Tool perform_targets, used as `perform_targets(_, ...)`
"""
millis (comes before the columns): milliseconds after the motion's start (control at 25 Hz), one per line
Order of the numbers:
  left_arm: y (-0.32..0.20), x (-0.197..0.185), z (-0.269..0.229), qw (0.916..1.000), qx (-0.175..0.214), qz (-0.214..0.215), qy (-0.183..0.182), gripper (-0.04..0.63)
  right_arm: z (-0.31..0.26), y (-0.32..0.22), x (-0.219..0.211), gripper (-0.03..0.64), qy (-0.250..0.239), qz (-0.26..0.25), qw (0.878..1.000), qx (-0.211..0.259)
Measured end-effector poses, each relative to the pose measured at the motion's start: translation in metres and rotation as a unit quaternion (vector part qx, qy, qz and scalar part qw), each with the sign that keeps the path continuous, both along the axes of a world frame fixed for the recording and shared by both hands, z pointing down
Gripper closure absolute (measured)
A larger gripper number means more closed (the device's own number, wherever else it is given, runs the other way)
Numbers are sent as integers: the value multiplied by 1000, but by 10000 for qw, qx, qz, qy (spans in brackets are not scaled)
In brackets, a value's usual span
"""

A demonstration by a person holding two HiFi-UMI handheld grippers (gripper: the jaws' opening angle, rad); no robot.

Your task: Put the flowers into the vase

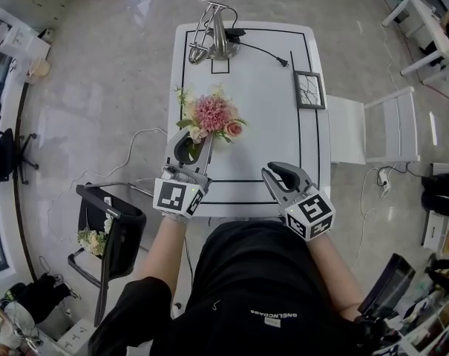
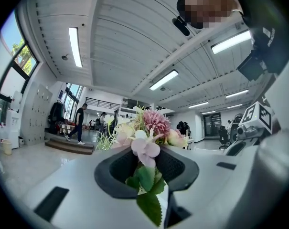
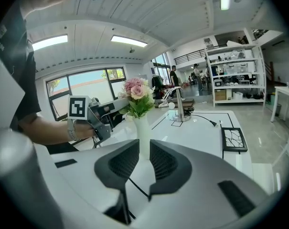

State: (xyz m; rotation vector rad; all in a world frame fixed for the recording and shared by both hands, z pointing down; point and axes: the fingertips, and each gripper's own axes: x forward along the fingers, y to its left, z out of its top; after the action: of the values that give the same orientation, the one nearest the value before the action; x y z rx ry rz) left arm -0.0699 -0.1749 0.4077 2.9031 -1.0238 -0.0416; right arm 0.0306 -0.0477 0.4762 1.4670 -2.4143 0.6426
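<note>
Flowers [image 1: 213, 116] sit in the white vase [image 3: 143, 138]; left gripper [image 1: 193, 141] is right beside the vase's top, jaws clamped on the stems. Right gripper [image 1: 274, 171] is well off from the vase, jaws slightly apart, empty.

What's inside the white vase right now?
The flowers stand in the vase, blooms and leaves above its rim. Its opaque wall hides the stems, so how deep they sit cannot be seen.
</note>
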Motion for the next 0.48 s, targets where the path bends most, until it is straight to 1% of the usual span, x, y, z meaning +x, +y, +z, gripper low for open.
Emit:
perform_targets(240, 4, -9, 12, 9996, -241, -73, -99, 454, 2, -1, -3, 555, -17, -61, 10000, -7)
perform_targets(480, 10, -17, 26, 9985, -451, -119, -299, 365, 3, -1, -8, 555, -30, -155, 9999, -21)
